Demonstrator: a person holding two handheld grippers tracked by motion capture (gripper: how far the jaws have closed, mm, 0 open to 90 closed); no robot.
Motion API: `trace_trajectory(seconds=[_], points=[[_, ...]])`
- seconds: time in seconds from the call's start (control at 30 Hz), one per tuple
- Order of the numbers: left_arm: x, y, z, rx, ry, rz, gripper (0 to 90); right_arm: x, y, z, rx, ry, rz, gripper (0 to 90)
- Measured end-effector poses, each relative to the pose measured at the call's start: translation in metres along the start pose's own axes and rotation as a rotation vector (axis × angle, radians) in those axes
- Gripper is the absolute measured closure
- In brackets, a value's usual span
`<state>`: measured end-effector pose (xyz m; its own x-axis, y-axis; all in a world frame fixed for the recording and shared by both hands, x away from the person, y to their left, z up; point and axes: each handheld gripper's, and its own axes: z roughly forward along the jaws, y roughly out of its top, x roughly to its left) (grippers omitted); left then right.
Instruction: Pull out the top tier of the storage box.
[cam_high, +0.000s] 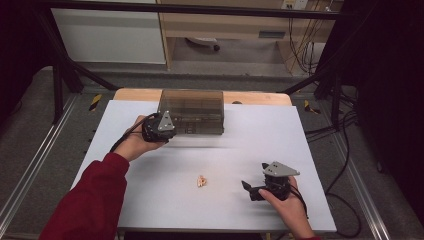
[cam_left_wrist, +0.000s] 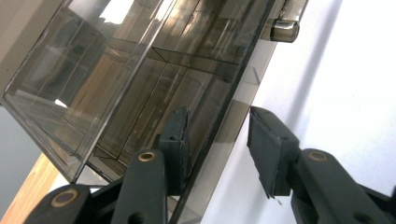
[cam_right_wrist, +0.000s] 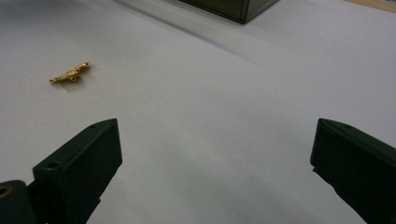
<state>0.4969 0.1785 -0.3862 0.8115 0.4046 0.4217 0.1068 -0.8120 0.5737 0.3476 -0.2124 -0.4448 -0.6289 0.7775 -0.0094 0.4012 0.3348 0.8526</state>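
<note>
Smoky plastic box (cam_high: 191, 111) on white tabletop (cam_high: 250, 145) — left gripper (cam_left_wrist: 219, 140) part-open astride its wall, right gripper (cam_right_wrist: 215, 163) wide, empty.

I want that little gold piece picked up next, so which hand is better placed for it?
Right. The right gripper rests near the gold piece, jaws wide open and free, while the left gripper straddles the smoky plastic box's edge.

Grey floor (cam_high: 40, 130), white cabinet (cam_high: 107, 37)
</note>
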Motion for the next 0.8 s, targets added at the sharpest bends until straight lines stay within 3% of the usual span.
trace_trajectory(seconds=[0.8], points=[[-0.0052,-0.0058,-0.0087,0.006,-0.021,0.031,59.9,0.0004,0.0001,0.0005,0.001,0.002,-0.002,2.6]])
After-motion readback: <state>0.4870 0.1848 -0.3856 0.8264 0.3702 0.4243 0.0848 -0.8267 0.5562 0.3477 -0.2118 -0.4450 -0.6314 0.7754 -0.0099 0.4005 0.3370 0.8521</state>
